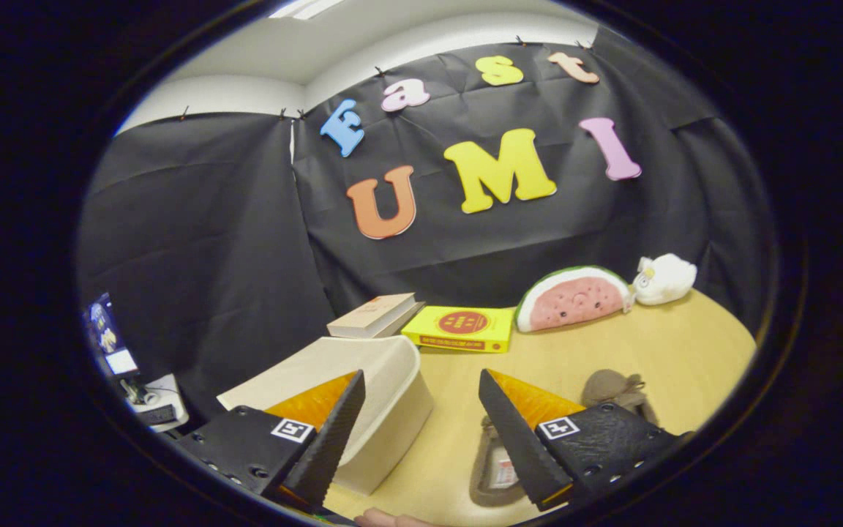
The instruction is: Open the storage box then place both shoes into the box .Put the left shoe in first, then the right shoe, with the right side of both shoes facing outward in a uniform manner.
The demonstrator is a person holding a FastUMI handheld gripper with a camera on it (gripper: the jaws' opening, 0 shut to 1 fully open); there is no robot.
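Gripper [421, 439]: fingers apart, nothing held | table [685, 351]: bears all items | storage box [385, 388]: near left, lid judged shut | shoes [495, 468] [615, 388]: near right, outside box | progress: neither shoe placed, opening judged outstanding

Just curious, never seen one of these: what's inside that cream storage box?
The storage box has its lid raised, but its inside faces away, partly behind one finger of the open gripper, so its contents cannot be seen. Both shoes lie outside on the table.
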